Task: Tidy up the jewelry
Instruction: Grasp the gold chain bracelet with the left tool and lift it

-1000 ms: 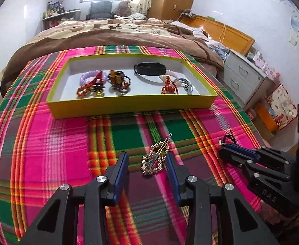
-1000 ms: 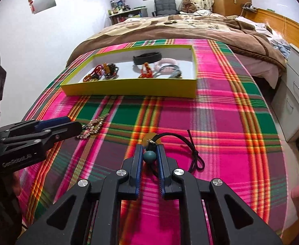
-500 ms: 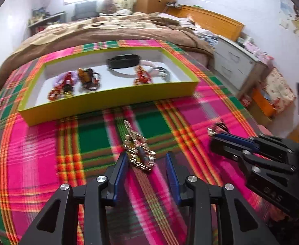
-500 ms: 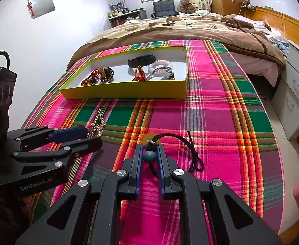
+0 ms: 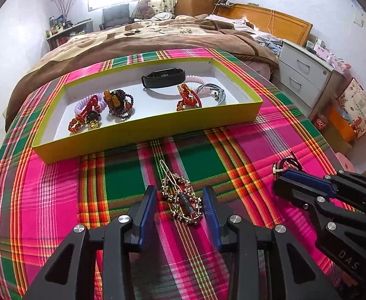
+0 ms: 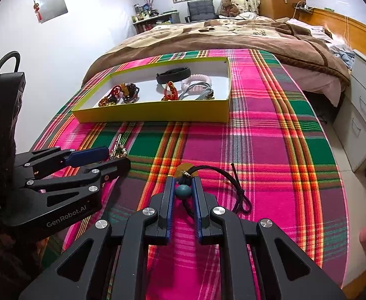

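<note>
A gold beaded hair clip (image 5: 181,197) lies on the plaid cloth between the fingers of my open left gripper (image 5: 180,195), which is not touching it. Its tip peeks out beside the left gripper in the right wrist view (image 6: 119,148). My right gripper (image 6: 183,187) is shut on the teal bead (image 6: 183,191) of a black cord necklace (image 6: 223,182) with a round yellow pendant (image 6: 184,168), resting on the cloth. The yellow tray (image 5: 142,127) holds several bracelets, a black band (image 5: 164,77) and hair ties; it also shows in the right wrist view (image 6: 157,113).
The plaid cloth (image 5: 45,187) covers a table in front of a bed with a brown blanket (image 5: 145,37). A grey drawer unit (image 5: 305,70) stands to the right. The right gripper (image 5: 333,205) sits close to the left one's right side.
The left gripper has swung and closed in so the hair clip now lies straight between its open fingers. The right gripper stays shut on the bead, hardly moved.
</note>
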A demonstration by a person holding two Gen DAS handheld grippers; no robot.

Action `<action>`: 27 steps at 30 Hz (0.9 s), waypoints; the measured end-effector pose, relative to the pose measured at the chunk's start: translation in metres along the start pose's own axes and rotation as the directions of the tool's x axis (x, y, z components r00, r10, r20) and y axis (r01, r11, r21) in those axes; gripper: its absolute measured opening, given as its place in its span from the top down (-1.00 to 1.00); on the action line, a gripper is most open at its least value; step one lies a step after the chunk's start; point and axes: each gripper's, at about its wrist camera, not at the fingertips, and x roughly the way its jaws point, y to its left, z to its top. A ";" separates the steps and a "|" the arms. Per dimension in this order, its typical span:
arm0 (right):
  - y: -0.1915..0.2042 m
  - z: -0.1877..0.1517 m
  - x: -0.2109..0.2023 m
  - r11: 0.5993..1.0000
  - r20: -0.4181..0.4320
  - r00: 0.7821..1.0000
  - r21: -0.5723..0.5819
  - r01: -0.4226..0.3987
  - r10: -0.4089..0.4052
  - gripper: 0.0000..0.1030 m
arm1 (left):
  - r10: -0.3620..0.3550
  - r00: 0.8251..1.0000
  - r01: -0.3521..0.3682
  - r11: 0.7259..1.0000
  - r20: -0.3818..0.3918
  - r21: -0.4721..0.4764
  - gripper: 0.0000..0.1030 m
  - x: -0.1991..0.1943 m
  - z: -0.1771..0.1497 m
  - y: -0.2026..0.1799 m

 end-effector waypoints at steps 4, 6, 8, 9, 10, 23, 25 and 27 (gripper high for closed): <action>0.001 0.000 -0.001 1.000 0.002 1.000 -0.005 0.005 -0.005 0.73 | 0.004 1.000 -0.004 1.000 0.005 0.007 0.42 -0.002 -0.002 0.000; 0.002 0.001 -0.001 1.000 0.002 1.000 -0.006 0.006 -0.006 0.73 | 0.003 1.000 -0.003 1.000 0.007 0.008 0.48 -0.003 -0.002 0.000; 0.002 0.001 -0.001 1.000 0.003 1.000 -0.005 0.007 -0.007 0.73 | -0.001 1.000 0.001 1.000 0.009 0.008 0.48 -0.004 -0.003 0.000; 0.003 0.001 -0.001 1.000 0.002 1.000 -0.004 0.007 -0.007 0.73 | -0.005 1.000 0.005 1.000 0.011 0.004 0.48 -0.005 -0.003 0.001; 0.003 0.001 -0.001 1.000 0.002 1.000 -0.002 0.008 -0.008 0.73 | -0.007 1.000 0.007 1.000 0.010 0.003 0.48 -0.005 -0.003 0.002; 0.004 0.002 -0.003 1.000 0.005 1.000 -0.001 0.017 -0.017 0.73 | -0.022 0.999 0.022 1.000 0.026 -0.009 0.55 -0.013 -0.007 0.005; 0.004 0.001 -0.003 1.000 0.005 1.000 0.000 0.018 -0.018 0.73 | -0.019 0.999 0.019 1.000 0.026 -0.012 0.55 -0.013 -0.007 0.006; 0.004 0.001 -0.004 1.000 0.005 1.000 0.000 0.018 -0.018 0.73 | -0.020 0.999 0.021 1.000 0.026 -0.015 0.55 -0.012 -0.007 0.007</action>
